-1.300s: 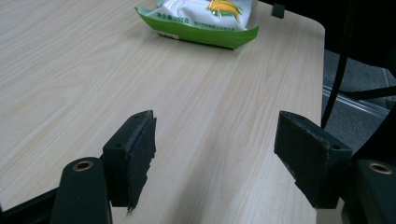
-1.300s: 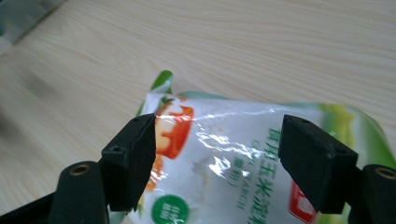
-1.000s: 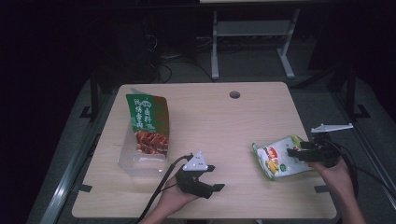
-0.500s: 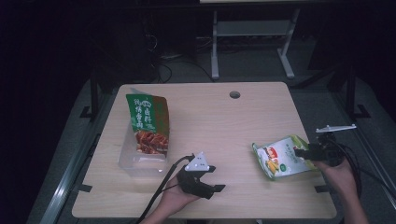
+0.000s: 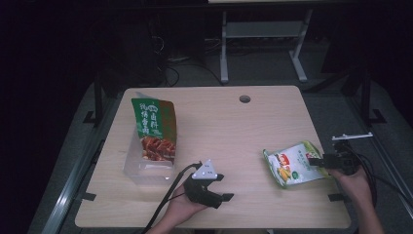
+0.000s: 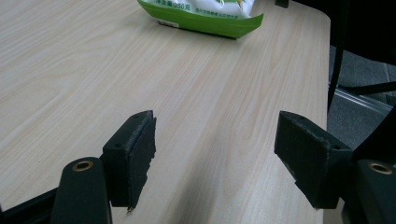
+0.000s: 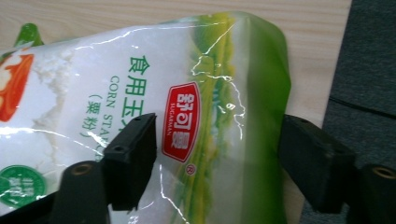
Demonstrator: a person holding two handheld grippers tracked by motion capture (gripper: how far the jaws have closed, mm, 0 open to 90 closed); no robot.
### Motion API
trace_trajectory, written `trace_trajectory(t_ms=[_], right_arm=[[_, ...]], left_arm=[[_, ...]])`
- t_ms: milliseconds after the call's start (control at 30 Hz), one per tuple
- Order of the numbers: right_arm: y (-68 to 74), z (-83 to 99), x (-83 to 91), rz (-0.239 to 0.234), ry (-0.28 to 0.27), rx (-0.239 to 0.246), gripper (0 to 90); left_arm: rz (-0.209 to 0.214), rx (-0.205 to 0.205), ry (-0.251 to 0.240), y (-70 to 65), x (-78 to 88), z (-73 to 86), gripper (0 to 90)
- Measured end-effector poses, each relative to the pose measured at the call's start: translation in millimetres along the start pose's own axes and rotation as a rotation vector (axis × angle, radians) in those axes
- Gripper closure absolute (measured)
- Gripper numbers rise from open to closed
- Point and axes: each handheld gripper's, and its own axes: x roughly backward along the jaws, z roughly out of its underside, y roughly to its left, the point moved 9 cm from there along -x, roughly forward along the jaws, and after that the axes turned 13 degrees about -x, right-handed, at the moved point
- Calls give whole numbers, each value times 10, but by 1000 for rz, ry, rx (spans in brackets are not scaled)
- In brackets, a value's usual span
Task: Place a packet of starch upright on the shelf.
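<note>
Two claws, two bags and one clear tub are sitting on the worktop (image 5: 234, 126).

Nearest, the left claw (image 5: 214, 187) is resting at the front edge with its jaws standing wide apart and nothing between them. Toward the right edge, the right claw (image 5: 319, 160) is straddling the top end of the corn starch bag (image 5: 292, 165); its jaws have just been closing a little, yet the pads are standing off the film, not pressing it. That bag is lying flat, glossy white and green, crinkled, bearing a red label. Farther left, a green snack bag (image 5: 153, 127) is standing tilted in the clear tub (image 5: 141, 168).
</note>
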Motion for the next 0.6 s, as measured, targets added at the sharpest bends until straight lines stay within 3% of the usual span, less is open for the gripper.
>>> trace_trajectory(t_ms=[33,300,333,367,600], right_arm=[[38,3,4,-23,4,9,384],[89,11,-35,-73,33,19,548],[108,17,-42,-74,35,22,643],[117,23,-54,-77,40,29,680],[198,5,-104,-90,54,38,835]], left_arm=[[-1,0,-2,-2,-4,-5,289],[-2,-4,-4,-11,-6,-10,289],[-1,-1,-3,-11,-5,-9,289],[-1,0,-3,-12,-6,-9,289],[-5,-1,-1,2,-3,-5,289]])
